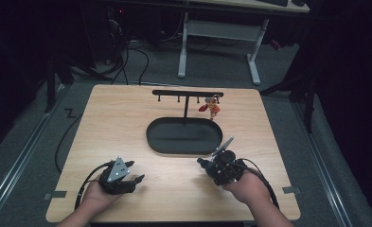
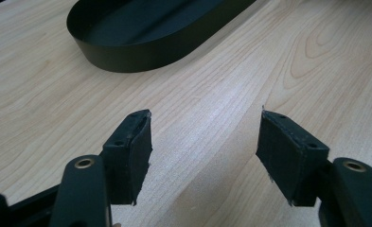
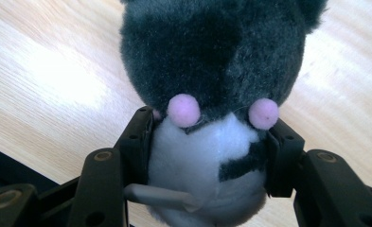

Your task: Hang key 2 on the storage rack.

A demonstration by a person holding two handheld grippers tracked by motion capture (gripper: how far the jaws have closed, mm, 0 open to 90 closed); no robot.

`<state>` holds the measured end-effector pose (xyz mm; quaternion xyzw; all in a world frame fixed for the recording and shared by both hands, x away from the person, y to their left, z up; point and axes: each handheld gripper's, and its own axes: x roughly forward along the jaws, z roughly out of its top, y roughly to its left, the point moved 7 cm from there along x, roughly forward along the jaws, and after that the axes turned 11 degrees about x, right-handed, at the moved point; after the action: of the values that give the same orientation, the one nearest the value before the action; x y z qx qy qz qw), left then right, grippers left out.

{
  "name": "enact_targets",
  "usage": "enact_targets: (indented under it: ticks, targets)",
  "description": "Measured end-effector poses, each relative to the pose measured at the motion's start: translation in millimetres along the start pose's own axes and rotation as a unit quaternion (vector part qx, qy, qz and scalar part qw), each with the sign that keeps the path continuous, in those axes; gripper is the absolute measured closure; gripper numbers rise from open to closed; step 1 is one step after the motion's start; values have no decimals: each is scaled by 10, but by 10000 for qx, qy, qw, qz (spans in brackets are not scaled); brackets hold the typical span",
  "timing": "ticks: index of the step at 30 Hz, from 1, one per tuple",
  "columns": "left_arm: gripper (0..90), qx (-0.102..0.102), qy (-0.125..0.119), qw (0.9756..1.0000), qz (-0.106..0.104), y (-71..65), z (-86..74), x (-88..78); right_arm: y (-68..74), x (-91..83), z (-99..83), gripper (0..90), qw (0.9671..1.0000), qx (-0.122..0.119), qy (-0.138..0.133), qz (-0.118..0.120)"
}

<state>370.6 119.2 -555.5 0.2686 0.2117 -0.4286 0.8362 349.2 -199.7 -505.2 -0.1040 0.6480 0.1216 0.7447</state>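
My right gripper (image 3: pixel 209 142) is shut on a plush toy (image 3: pixel 212 56) with dark grey fur, a white belly and two pink cheek dots. Its pads (image 3: pixel 138 137) squeeze the belly from both sides, and the toy hangs just above the wood. In the high view that gripper (image 1: pixel 209 166) is near the front right of the table, below the black oval tray (image 1: pixel 183 150). My left gripper (image 1: pixel 137 170) rests at the front left. Its jaws stand open with bare wood between them (image 2: pixel 205 137). The tray's wall (image 2: pixel 141 52) lies ahead of it.
Behind the tray stands a black T-shaped rack (image 1: pixel 187 93) with small hooks. A red and orange figure (image 1: pixel 212 108) hangs from its right end. Past the table's far edge are a white desk frame (image 1: pixel 219 33) and cables on the floor.
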Motion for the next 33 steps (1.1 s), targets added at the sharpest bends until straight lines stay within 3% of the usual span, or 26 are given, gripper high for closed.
enact_targets:
  ticks: [14,18,23,30,33]
  targets:
    - [361,-55,23,10000,54,18,-41,-35,-79,-332,328,474,9998,68,-126,121]
    - [362,-51,27,10000,55,15,-44,-36,-86,-421,418,474,9999,-28,-112,111]
    - [362,-77,5,10000,48,7,-45,-52,-87,-550,519,476,9998,144,55,81]
    - [361,-57,12,10000,38,6,-41,-43,-65,-713,717,475,9999,109,-35,129]
    - [361,-36,17,10000,30,5,-39,-48,-38,-740,774,475,9998,95,55,165]
